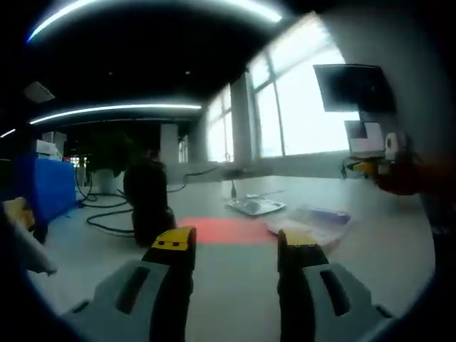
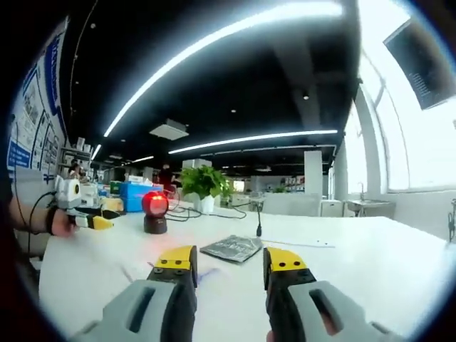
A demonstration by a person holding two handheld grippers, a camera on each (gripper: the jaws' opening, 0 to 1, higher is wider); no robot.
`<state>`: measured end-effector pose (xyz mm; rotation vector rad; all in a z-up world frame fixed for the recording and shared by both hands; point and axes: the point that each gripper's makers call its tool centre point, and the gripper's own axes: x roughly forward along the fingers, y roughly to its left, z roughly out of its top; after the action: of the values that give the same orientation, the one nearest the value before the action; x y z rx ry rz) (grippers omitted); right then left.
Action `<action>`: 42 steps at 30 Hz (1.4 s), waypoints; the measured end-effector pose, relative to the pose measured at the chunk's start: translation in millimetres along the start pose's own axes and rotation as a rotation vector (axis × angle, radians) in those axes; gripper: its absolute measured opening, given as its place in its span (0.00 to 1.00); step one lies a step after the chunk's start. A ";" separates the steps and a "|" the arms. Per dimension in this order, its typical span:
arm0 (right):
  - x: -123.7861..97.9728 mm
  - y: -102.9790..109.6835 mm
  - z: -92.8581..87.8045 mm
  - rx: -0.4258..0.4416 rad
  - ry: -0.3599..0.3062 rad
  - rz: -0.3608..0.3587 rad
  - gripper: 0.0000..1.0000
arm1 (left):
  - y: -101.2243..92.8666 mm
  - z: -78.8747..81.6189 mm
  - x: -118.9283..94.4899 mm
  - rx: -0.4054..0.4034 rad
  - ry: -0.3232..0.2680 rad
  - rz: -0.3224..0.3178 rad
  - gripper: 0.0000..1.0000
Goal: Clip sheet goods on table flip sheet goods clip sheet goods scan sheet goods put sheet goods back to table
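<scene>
A dark flat packet of sheet goods (image 2: 231, 248) lies on the white table (image 2: 370, 249), just beyond my right gripper (image 2: 230, 263), whose jaws stand open with nothing between them. The left gripper view has the same packet (image 1: 256, 206) farther off, with a clear plastic bag (image 1: 313, 221) lying nearer, ahead of the right jaw. My left gripper (image 1: 236, 246) is open and holds nothing. A black scanner (image 1: 147, 199) stands ahead on the left and throws a red patch (image 1: 221, 229) on the table. From the right gripper view the scanner (image 2: 154, 206) glows red.
The other gripper (image 2: 89, 221), held in a hand (image 2: 60, 221), enters from the left; likewise one (image 1: 367, 166) enters from the right. Black cables (image 1: 107, 214) trail behind the scanner. A blue box (image 2: 135, 192) and a potted plant (image 2: 203, 182) stand at the far edge.
</scene>
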<state>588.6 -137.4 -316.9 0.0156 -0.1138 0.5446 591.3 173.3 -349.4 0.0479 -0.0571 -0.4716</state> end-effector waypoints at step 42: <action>-9.5 -12.5 -18.0 -0.010 0.000 -0.065 0.32 | 0.6 2.2 -5.8 0.008 -0.010 -0.013 0.39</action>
<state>588.9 -152.1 -335.6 0.0092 -0.1154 0.4788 586.3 176.4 -347.4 0.0541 -0.0685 -0.4847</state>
